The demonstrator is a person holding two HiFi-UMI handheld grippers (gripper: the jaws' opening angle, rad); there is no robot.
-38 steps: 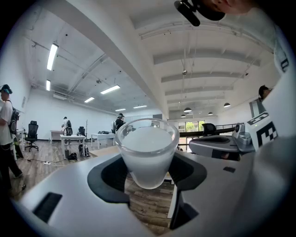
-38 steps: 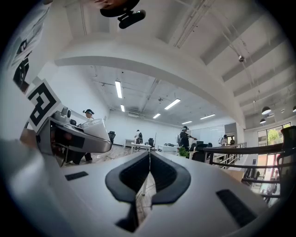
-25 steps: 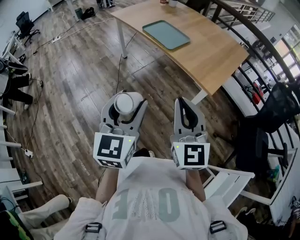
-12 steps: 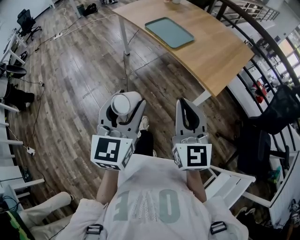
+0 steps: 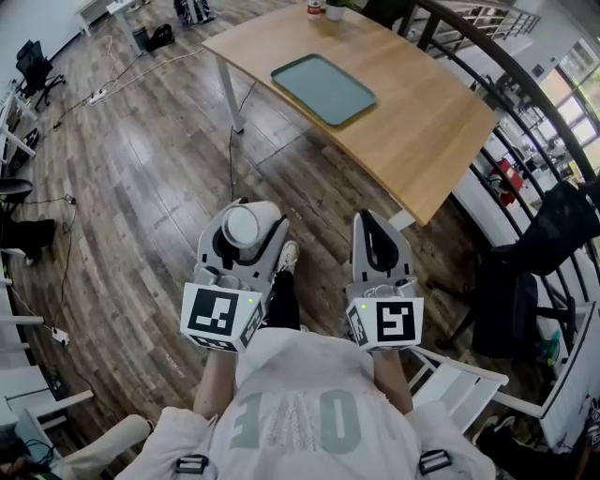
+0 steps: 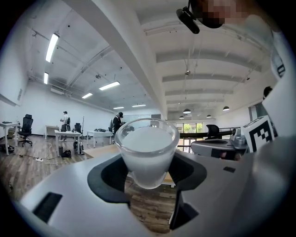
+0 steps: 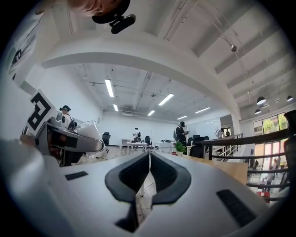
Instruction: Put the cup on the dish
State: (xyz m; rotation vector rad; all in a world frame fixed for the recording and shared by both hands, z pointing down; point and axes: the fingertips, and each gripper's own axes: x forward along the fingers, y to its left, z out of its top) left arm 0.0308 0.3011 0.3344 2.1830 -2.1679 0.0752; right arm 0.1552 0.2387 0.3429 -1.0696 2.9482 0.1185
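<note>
1. Person's pale shirt (image 5: 291, 403) fills the bottom of the head view; both grippers are held out in front, side by side and near each other.
2. Left gripper (image 5: 249, 214) (image 6: 147, 179): jaws stand wide, clamped on the cup (image 5: 241, 226) (image 6: 147, 150), one pad on each side of its lower body.
3. The cup is frosted white glass, upright, rim up. It is up in the air over the floor, not on any surface.
4. Right gripper (image 5: 367, 219) (image 7: 149, 161): jaws pressed together, only a thin seam between the pads, nothing in them.
5. The right gripper view shows the left gripper and cup off to its left (image 7: 88, 132).
6. A shoe (image 5: 289, 254) shows on the wood floor (image 5: 141, 187) just below, between the two grippers.
7. White chair (image 5: 459, 366) to the person's right; black chair (image 5: 534, 272) beyond it.
8. Wooden table (image 5: 422, 112) ahead, well apart from the cup.
9. Teal tray (image 5: 323, 88) lies flat on the table, top bare.
10. Small items (image 5: 323, 7) at the table's far edge, too small to tell.
11. Dark railing (image 5: 487, 56) runs behind the table on the right.
</note>
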